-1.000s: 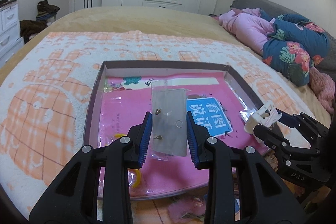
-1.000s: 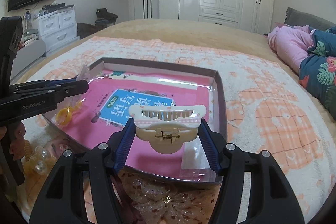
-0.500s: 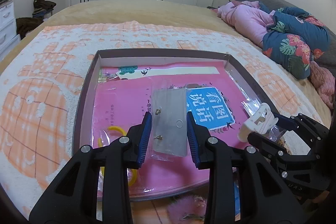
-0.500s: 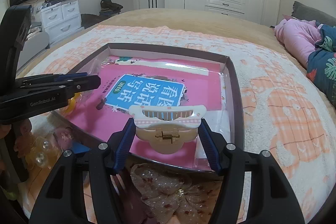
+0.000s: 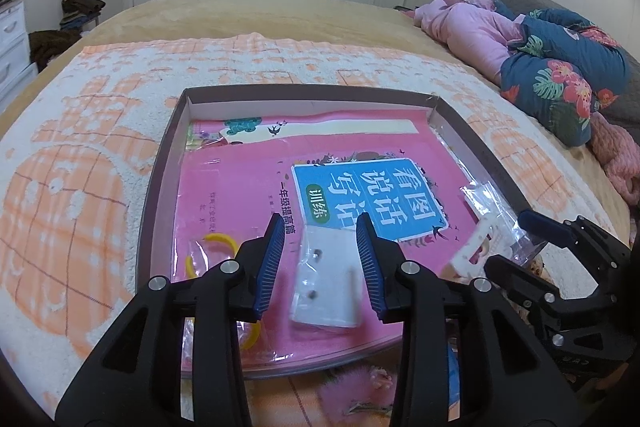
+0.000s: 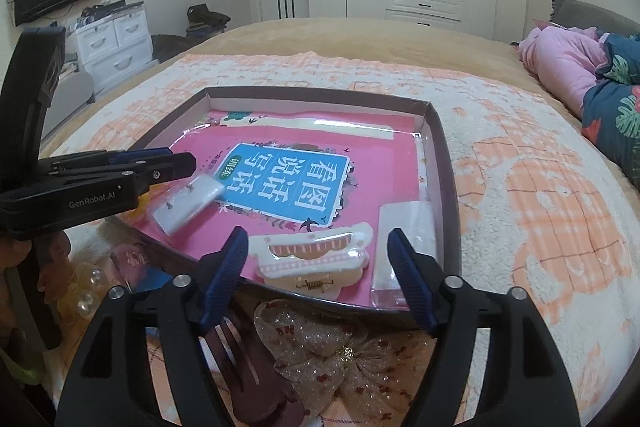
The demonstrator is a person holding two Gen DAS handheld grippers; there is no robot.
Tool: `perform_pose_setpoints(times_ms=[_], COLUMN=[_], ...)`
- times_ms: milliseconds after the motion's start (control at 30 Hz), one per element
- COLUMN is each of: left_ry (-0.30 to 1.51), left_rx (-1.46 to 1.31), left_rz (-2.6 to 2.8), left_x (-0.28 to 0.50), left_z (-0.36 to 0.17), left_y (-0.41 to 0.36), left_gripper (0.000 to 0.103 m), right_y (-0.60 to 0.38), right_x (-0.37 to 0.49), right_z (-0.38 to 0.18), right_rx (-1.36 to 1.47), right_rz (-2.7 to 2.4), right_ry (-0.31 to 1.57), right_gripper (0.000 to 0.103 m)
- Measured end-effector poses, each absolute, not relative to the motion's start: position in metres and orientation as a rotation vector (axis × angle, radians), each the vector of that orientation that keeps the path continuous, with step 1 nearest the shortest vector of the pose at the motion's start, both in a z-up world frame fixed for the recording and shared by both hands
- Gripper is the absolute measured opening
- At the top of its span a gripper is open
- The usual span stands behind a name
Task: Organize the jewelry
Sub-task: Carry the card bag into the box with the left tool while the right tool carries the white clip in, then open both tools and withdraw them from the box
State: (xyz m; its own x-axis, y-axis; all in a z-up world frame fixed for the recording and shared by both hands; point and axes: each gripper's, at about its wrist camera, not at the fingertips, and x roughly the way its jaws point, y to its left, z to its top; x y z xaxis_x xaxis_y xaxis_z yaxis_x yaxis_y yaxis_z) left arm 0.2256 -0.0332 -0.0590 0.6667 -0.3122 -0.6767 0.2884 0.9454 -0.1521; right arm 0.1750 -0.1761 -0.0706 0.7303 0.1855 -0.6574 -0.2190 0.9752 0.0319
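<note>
Both jaws have just been opening: the left gripper lets the small clear earring bag drop by the shallow cardboard tray's near edge, the right gripper frees the cream plastic hair claw at its near-right corner — both placed.

Pink, orange and blue on the bed

A pink book with a blue label lies in a dark-rimmed box. The blanket is white with orange checks. A cream hair claw carries pink stripes; a yellow ring sits nearby.
</note>
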Motion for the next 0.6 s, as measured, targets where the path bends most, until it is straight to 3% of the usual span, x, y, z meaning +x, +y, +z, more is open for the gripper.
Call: perform_pose_setpoints(times_ms=[500,600], left_ry=[0.683,0.666], left_rx=[-0.031,-0.034], left_rz=[-0.307,-0.298], left_x=[0.2,0.193], left_z=[-0.037,-0.032], left_y=[-0.027,-0.024], left_gripper=[0.057,0.058], right_y=[-0.189,-0.19], right_x=[0.149,0.144], right_z=[-0.055,-0.054], right_rx=[-0.015,-0.018], right_rz=[0.181,0.177], right_ry=[0.626,0.613], right_gripper=[0.087,0.089])
